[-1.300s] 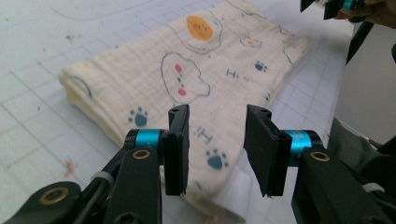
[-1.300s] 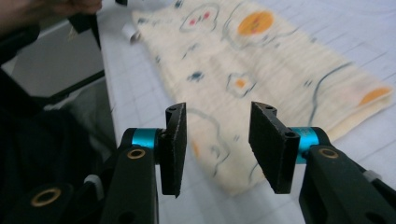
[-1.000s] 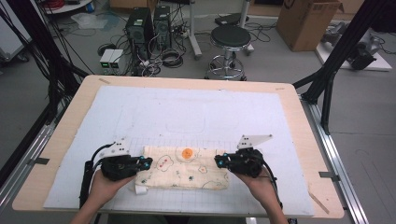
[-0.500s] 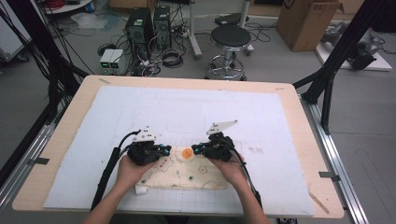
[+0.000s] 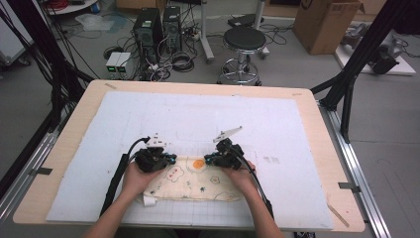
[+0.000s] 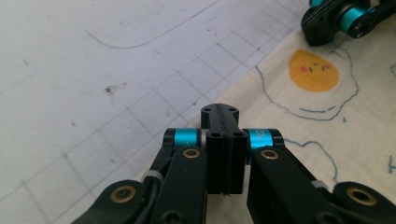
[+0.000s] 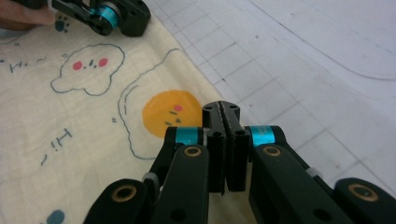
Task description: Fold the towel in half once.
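- Jaws: both pairs were pressed together. In the left gripper view the left gripper (image 6: 219, 112) had its pads flat against each other at the cloth's far edge; can't tell if fabric was pinched. In the right gripper view the right gripper (image 7: 222, 109) was the same, tips over that edge next to the orange yolk print (image 7: 172, 112).
- Vs 1 s ago: the grippers sat at the cloth's left & right ends then; now the left gripper (image 5: 154, 157) & right gripper (image 5: 224, 154) were both near the middle of the far edge, w/ the yolk print (image 5: 198, 164) between them. Half a sec ago they were already in close; little shift since.
- Cloth (image 5: 190, 184): cream, w/ egg & cloud doodles, lay flat at the near centre of the mat, about where it was before. A white tag (image 5: 148, 201) stuck out at its near left corner.
- Surface: white gridded mat (image 5: 148, 114) w/ pen marks & scuffs, on a light wood table (image 5: 317, 129) w/ metal side rails.
- Room: grey floor beyond the far edge; black stool (image 5: 244, 39) far centre, PC towers (image 5: 159, 25) & tangled cables far left, cardboard box (image 5: 322, 22) far right, black frame struts both sides.
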Demonstrator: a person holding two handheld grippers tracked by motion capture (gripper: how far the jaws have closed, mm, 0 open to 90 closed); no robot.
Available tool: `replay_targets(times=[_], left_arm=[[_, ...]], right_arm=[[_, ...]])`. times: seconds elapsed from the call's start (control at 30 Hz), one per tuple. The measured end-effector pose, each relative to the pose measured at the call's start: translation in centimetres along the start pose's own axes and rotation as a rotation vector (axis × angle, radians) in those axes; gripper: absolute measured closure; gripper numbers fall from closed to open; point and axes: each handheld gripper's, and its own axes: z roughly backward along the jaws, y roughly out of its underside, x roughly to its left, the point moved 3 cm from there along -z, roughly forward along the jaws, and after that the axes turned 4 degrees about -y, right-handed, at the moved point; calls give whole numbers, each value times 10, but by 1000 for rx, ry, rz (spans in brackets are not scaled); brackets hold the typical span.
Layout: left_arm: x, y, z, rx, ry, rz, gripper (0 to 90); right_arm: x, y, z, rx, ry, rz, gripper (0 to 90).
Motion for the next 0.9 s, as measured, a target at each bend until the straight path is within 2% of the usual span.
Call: replay_targets(times=[0.17, 0.43, 0.53, 0.7, 0.77, 0.9], left_arm=[[8, 7, 8, 6, -23, -4, 891], [23, 19, 22, -14, -47, 32, 877], [27, 24, 25, -27, -51, 59, 876], [28, 24, 27, -22, -57, 55, 874], [28, 25, 26, -25, -53, 60, 874], [28, 25, 27, -25, -54, 60, 874]], right_arm=[[-5, 10, 10, -16, 7, -20, 895], [-18, 29, 34, -32, 41, -54, 894], [-22, 36, 43, -39, 55, -62, 894], [-29, 45, 53, -55, 57, -91, 886], [-30, 48, 56, -53, 60, -82, 887], [-34, 52, 62, -67, 67, -97, 887]])
